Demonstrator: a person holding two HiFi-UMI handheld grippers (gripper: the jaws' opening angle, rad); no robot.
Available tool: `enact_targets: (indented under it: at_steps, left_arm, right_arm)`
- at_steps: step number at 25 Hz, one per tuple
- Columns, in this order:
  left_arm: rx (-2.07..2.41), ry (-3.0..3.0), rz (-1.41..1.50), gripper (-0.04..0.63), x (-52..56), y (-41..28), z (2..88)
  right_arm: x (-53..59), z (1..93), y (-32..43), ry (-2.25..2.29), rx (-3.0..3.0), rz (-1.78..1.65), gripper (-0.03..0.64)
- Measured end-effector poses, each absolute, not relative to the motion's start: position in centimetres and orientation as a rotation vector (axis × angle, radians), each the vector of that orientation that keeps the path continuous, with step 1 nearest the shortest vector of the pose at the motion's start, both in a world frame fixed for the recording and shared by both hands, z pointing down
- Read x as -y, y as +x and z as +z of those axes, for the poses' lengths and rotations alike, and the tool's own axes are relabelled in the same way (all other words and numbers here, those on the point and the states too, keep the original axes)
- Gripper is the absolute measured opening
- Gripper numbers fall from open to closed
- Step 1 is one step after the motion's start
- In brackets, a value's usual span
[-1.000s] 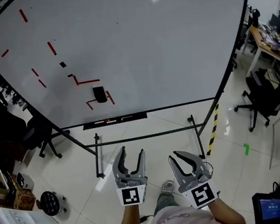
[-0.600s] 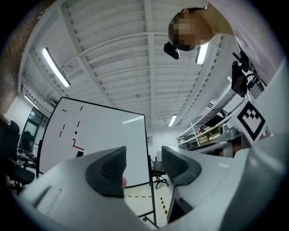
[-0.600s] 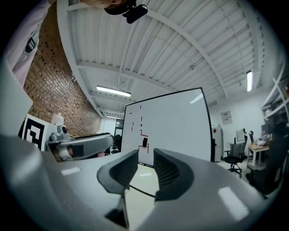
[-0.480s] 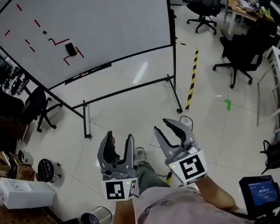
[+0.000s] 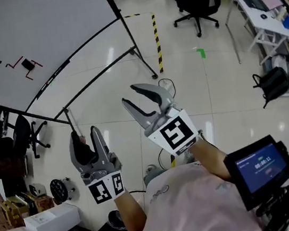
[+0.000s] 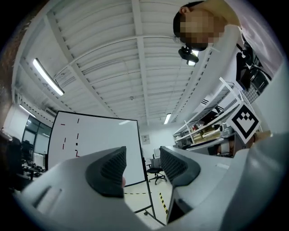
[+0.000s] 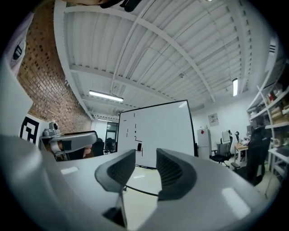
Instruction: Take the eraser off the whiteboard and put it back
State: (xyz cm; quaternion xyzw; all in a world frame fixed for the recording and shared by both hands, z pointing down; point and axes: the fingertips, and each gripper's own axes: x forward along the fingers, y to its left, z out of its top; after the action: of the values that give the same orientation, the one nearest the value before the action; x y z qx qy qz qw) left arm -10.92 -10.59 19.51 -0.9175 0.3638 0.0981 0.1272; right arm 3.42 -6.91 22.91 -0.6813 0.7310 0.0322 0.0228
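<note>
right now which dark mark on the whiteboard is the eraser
The eraser is the biggest black block, boxed by red corner lines; the other dark marks are tiny dashes.

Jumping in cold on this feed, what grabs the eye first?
The left gripper and right gripper dominate the foreground, jaws apart with nothing between them; the left's have just been closing, the right's opening. Far behind, upper left, the whiteboard carries the small black eraser.

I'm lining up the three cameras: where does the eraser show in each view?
Head view: upper left, the eraser on the whiteboard.
Left gripper view: not visible; the lower part of the whiteboard is hidden.
Right gripper view: centre, eraser at the board's lower left.
Shared landmark: the whiteboard.
</note>
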Motion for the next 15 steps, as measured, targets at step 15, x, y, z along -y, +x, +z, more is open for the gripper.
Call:
enact_targets:
  at_steps: [15]
  left_arm:
    - [-1.098,-2.713,0.333,0.224,4.4,-16.7,21.0]
  right_arm:
    - [4.3,24.2,-4.9,-2.013,-2.408,0.125,0.288]
